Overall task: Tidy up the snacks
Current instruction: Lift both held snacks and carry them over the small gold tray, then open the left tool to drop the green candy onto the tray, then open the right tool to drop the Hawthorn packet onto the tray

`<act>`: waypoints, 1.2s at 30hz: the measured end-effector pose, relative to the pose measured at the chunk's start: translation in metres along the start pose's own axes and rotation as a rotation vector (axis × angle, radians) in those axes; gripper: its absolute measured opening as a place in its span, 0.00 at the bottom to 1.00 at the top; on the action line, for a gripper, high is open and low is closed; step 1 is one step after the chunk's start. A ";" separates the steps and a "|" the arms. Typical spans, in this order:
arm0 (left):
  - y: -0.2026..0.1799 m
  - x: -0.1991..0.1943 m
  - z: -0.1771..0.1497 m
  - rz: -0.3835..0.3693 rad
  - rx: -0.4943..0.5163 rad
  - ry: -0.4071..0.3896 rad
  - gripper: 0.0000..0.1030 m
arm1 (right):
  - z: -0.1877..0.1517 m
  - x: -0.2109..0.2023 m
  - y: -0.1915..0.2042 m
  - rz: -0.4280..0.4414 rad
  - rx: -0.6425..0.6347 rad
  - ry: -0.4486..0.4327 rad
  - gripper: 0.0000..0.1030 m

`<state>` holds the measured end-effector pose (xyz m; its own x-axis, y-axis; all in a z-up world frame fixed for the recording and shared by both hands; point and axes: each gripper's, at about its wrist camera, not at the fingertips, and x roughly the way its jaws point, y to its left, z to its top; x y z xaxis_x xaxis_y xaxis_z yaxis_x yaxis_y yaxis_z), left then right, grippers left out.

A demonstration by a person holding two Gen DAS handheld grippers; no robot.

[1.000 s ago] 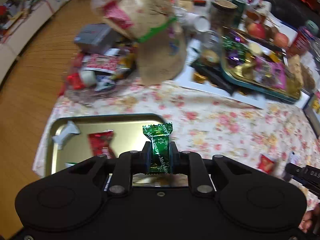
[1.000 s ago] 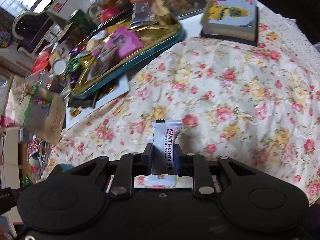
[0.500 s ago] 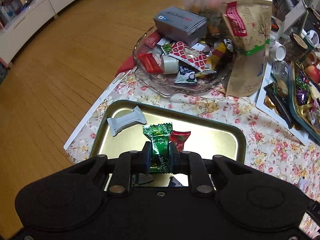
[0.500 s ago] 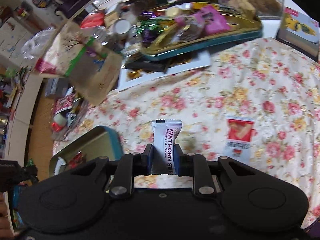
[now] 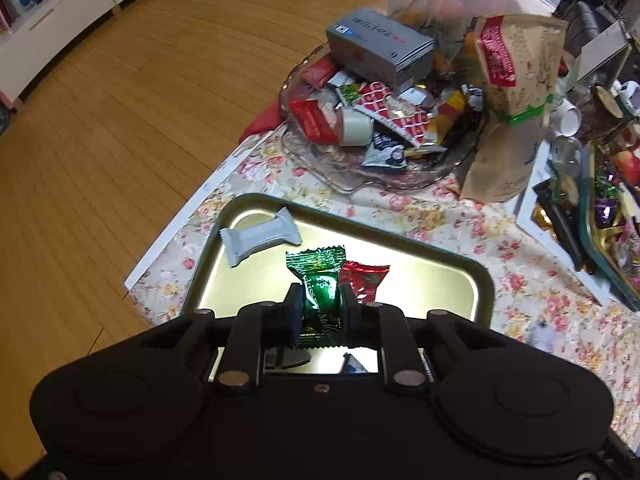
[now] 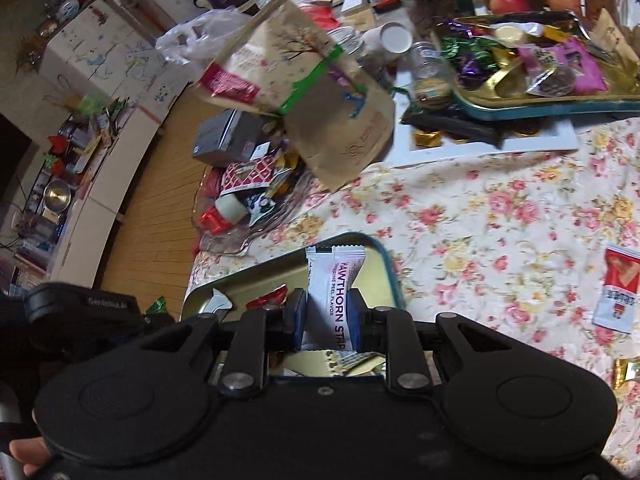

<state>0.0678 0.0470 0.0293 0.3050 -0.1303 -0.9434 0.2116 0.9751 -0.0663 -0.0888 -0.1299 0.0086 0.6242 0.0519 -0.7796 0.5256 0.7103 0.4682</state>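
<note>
we hold the left gripper (image 5: 320,304) above the gold tray (image 5: 448,280), its jaws clamped on a green candy (image 5: 319,286), and the right gripper (image 6: 327,312) over the same tray pinching a white hawthorn strip (image 6: 334,292). in the tray lie a white packet (image 5: 259,240) and a red candy (image 5: 366,278) partly hidden behind the green one. a glass dish (image 5: 360,176) beyond holds piled wrappers, hard to tell apart.
</note>
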 end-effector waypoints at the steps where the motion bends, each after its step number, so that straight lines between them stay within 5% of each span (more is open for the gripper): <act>1: -0.001 -0.003 0.000 -0.002 0.007 -0.011 0.33 | -0.001 0.003 0.003 -0.001 -0.007 0.004 0.23; 6: 0.002 -0.010 0.001 0.027 -0.011 -0.043 0.33 | -0.007 0.016 0.009 -0.023 -0.028 0.021 0.23; 11: 0.015 0.000 0.002 -0.011 -0.098 0.026 0.33 | -0.005 0.018 0.009 -0.033 -0.034 0.009 0.23; 21: 0.006 0.012 -0.004 -0.039 -0.108 0.112 0.33 | 0.001 0.020 0.027 0.013 -0.054 -0.042 0.26; 25: 0.001 0.011 -0.006 -0.038 -0.087 0.104 0.33 | 0.000 0.015 0.034 0.019 -0.066 -0.087 0.46; 36: -0.014 0.010 -0.010 -0.039 -0.036 0.098 0.33 | -0.001 0.015 0.036 -0.024 -0.114 -0.110 0.51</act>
<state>0.0587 0.0339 0.0174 0.2046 -0.1523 -0.9669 0.1873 0.9757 -0.1141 -0.0611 -0.1027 0.0137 0.6751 -0.0391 -0.7367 0.4762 0.7859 0.3945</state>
